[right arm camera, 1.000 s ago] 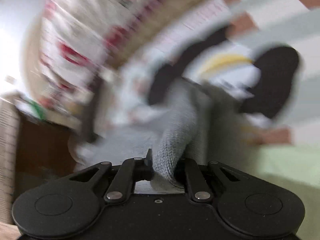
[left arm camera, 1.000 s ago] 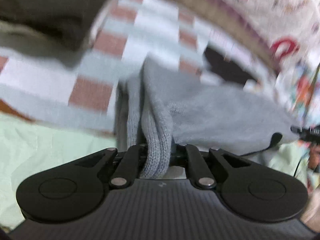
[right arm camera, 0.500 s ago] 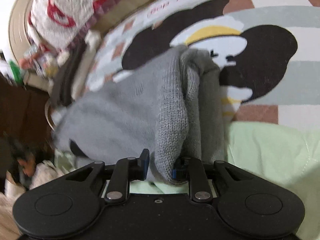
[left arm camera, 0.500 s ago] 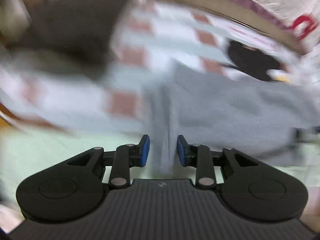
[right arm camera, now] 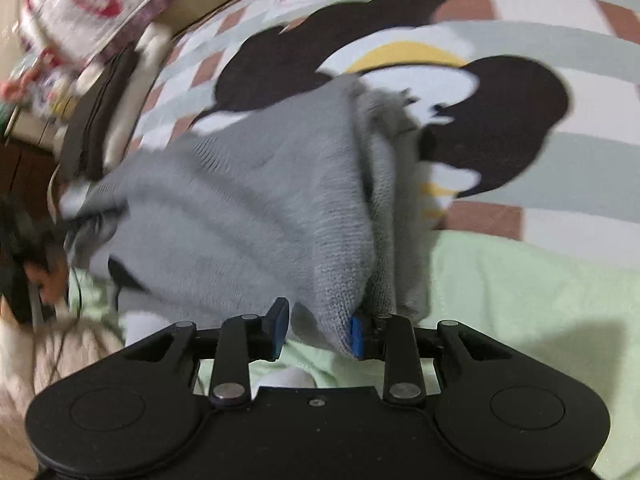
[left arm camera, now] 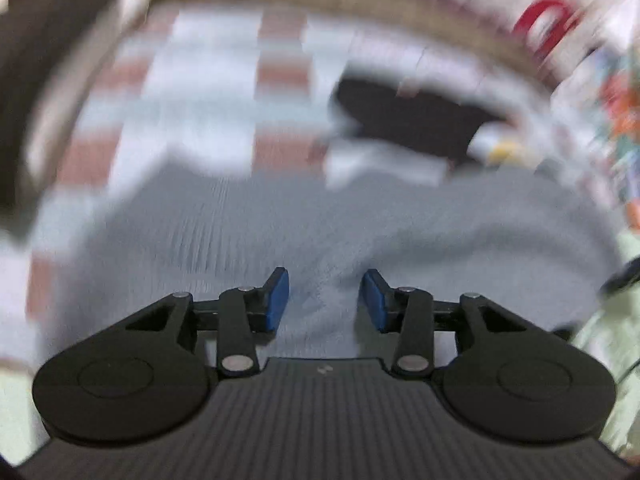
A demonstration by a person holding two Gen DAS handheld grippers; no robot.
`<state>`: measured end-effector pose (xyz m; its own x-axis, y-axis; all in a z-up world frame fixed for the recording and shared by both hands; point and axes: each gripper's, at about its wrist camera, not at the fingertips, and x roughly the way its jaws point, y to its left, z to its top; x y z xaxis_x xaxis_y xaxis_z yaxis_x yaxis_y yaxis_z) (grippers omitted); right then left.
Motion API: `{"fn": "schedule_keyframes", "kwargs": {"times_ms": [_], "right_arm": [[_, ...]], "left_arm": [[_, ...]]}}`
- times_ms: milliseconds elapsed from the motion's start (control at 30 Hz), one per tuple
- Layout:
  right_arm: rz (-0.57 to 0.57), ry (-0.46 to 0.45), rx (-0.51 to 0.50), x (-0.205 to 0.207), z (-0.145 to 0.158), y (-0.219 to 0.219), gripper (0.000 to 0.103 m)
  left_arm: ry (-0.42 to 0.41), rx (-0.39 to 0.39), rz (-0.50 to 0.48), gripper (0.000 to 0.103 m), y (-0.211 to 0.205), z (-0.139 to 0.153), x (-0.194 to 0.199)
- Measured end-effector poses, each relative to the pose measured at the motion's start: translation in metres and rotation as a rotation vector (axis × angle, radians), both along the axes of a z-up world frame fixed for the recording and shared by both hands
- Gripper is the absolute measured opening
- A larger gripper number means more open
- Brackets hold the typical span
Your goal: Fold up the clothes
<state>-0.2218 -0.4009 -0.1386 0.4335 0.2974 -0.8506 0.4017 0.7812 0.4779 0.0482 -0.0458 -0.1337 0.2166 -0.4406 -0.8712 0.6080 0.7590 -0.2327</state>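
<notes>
Both grippers, left (left arm camera: 323, 300) and right (right arm camera: 318, 334), are wide apart, gripping nothing; the folded grey sweater (right arm camera: 248, 216) lies on the bed's checked blanket (right arm camera: 560, 184)

The left gripper (left arm camera: 323, 300), clamped on a bunched fold of the grey knit garment (left arm camera: 320, 232) one second ago, now has its jaws spread wide and the fabric lies flat ahead of them. The right gripper (right arm camera: 318, 330) has also released: its jaws stand apart, with the folded edge resting against the right-hand jaw only.
</notes>
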Motion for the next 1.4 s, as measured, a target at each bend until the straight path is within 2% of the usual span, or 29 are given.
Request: {"fn": "schedule_keyframes", "kwargs": {"times_ms": [100, 200, 267, 367, 433, 500, 533, 567, 600, 633, 700, 733, 767, 833, 867, 900, 933, 967, 1000, 1067, 1133, 1167, 1200, 1233, 1300, 1333, 1400], "right_arm": [[-0.109, -0.020, -0.111, -0.005, 0.018, -0.004, 0.050], [-0.206, -0.072, -0.233, -0.004, 0.037, -0.008, 0.051], [-0.195, -0.143, -0.237, 0.012, 0.043, -0.010, 0.051], [-0.121, -0.198, -0.234, 0.048, 0.035, -0.005, 0.060], [-0.063, -0.192, -0.299, 0.073, 0.021, 0.000, 0.071], [-0.042, -0.187, -0.348, 0.082, 0.013, 0.003, 0.071], [-0.039, -0.187, -0.365, 0.084, 0.011, 0.003, 0.067], [-0.035, -0.186, -0.382, 0.086, 0.009, 0.003, 0.055], [-0.032, -0.186, -0.399, 0.088, 0.007, 0.004, 0.014], [-0.028, -0.185, -0.416, 0.090, 0.005, 0.004, 0.013], [-0.021, -0.184, -0.450, 0.093, 0.000, 0.005, 0.013], [-0.017, -0.184, -0.467, 0.095, -0.002, 0.005, 0.013], [-0.014, -0.183, -0.484, 0.097, -0.004, 0.005, 0.013], [-0.007, -0.182, -0.518, 0.100, -0.008, 0.006, 0.013], [-0.003, -0.182, -0.535, 0.102, -0.010, 0.006, 0.014], [0.001, -0.181, -0.552, 0.104, -0.012, 0.007, 0.014], [0.004, -0.180, -0.567, 0.105, -0.014, 0.007, 0.014], [0.007, -0.177, -0.580, 0.106, -0.014, 0.009, 0.014], [0.010, -0.174, -0.593, 0.107, -0.015, 0.010, 0.014], [0.021, -0.158, -0.628, 0.110, -0.017, 0.011, 0.022], [0.008, -0.138, -0.644, 0.111, -0.017, 0.010, 0.038], [-0.009, -0.132, -0.645, 0.109, -0.015, 0.007, 0.042], [-0.033, -0.129, -0.641, 0.106, -0.012, 0.004, 0.051], [-0.074, -0.132, -0.623, 0.101, -0.008, -0.002, 0.054], [-0.195, -0.150, -0.539, 0.082, 0.002, -0.018, 0.058], [-0.255, -0.157, -0.464, 0.069, 0.005, -0.028, 0.058], [-0.363, -0.175, -0.294, 0.043, 0.010, -0.049, 0.060]], "left_arm": [[0.029, -0.039, 0.030, 0.041, 0.012, -0.001, 0.001], [0.045, -0.061, 0.041, 0.041, 0.020, -0.002, 0.002], [0.035, -0.058, 0.033, 0.041, 0.018, -0.003, 0.000], [0.010, -0.045, 0.011, 0.041, 0.014, -0.003, 0.001], [0.006, -0.046, 0.012, 0.041, 0.015, -0.004, 0.000], [0.009, -0.052, 0.030, 0.041, 0.018, -0.004, 0.002], [0.005, -0.054, 0.038, 0.041, 0.019, -0.004, 0.003], [-0.041, -0.065, 0.050, 0.041, 0.021, 0.001, 0.001], [-0.095, -0.077, 0.062, 0.041, 0.023, 0.008, -0.001], [-0.149, -0.089, 0.075, 0.037, 0.026, 0.014, -0.003], [-0.281, -0.266, 0.158, 0.040, 0.047, 0.040, -0.005], [-0.307, -0.353, 0.200, 0.041, 0.058, 0.051, -0.002], [-0.300, -0.391, 0.226, 0.041, 0.065, 0.056, 0.003], [-0.240, -0.356, 0.248, 0.041, 0.068, 0.047, 0.013], [-0.204, -0.300, 0.254, 0.041, 0.067, 0.038, 0.017], [-0.158, -0.174, 0.268, 0.041, 0.064, 0.021, 0.021], [-0.109, -0.036, 0.283, 0.035, 0.060, 0.004, 0.026], [-0.086, 0.071, 0.295, 0.035, 0.060, -0.009, 0.029], [-0.092, 0.078, 0.310, 0.035, 0.062, -0.009, 0.030], [-0.112, 0.054, 0.343, 0.035, 0.068, -0.004, 0.032], [-0.133, 0.030, 0.376, 0.034, 0.074, 0.001, 0.034], [-0.144, 0.018, 0.393, 0.034, 0.077, 0.004, 0.035], [-0.154, 0.006, 0.409, 0.034, 0.080, 0.007, 0.036], [-0.154, 0.006, 0.413, 0.034, 0.082, 0.008, 0.036], [-0.195, 0.005, 0.432, 0.034, 0.087, 0.015, 0.034], [-0.218, 0.004, 0.442, 0.038, 0.090, 0.018, 0.032], [-0.280, 0.026, 0.473, 0.054, 0.095, 0.025, 0.029]]}}
